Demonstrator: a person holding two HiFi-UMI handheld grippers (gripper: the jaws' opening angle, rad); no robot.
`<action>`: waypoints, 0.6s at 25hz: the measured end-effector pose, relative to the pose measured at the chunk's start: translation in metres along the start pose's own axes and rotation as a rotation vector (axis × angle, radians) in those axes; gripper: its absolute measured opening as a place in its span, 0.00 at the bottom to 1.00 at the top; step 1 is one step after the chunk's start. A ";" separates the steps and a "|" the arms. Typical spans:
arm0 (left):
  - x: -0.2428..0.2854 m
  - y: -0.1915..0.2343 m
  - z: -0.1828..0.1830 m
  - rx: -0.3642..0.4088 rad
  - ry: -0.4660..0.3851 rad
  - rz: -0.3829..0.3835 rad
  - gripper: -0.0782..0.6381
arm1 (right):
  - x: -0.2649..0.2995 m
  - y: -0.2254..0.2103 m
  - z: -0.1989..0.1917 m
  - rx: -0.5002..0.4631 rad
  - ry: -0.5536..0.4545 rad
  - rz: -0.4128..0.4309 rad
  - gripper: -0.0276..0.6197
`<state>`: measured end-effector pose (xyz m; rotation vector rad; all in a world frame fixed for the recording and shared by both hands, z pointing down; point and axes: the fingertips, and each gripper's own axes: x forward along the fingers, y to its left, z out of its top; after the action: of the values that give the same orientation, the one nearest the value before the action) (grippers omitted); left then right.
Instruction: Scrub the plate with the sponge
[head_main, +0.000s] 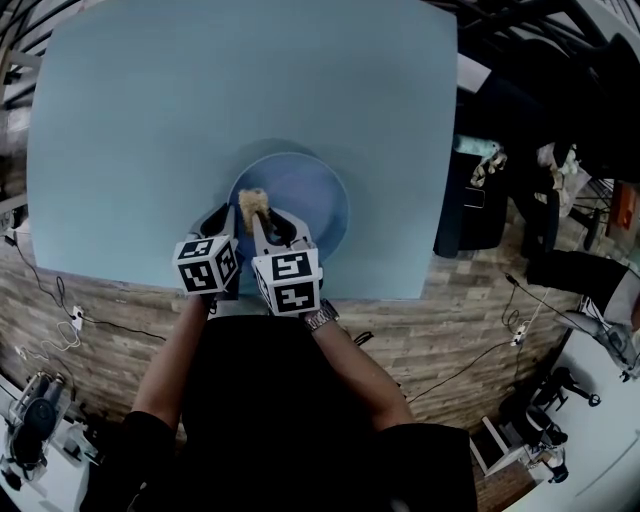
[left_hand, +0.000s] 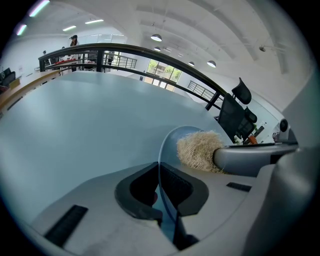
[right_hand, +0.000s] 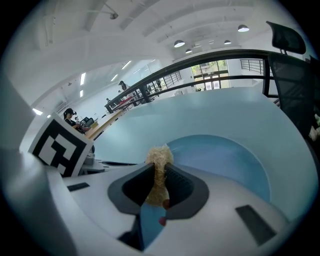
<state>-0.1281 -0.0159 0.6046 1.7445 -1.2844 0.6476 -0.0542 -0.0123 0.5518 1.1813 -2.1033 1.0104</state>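
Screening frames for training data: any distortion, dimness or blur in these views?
Head view: dim, dark toward corners, round blue plate clear. Left gripper view: strong fisheye bows the black railing; bright ceiling lamps. Right gripper view: same fisheye, black vignette; tan fibrous sponge sharp.

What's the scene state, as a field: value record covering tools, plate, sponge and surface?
table: light blue top
plate: blue, round, on the table near its front edge
sponge: tan, fibrous, over the plate's near left part; contact with the plate unclear
left tool: shut on the plate's near rim
right tool: shut on the sponge, which sticks out past its jaws; close beside the left tool
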 end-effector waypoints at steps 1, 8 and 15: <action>0.000 0.000 -0.001 -0.001 0.000 -0.001 0.13 | 0.002 0.003 -0.002 -0.002 0.004 0.004 0.15; 0.000 0.000 -0.001 -0.001 0.006 -0.011 0.13 | 0.013 0.010 -0.005 -0.002 0.020 0.003 0.15; -0.002 0.000 -0.001 0.000 0.008 -0.021 0.13 | 0.022 0.005 -0.012 -0.007 0.043 -0.018 0.15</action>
<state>-0.1287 -0.0140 0.6042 1.7515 -1.2588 0.6423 -0.0685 -0.0118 0.5728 1.1637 -2.0575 1.0107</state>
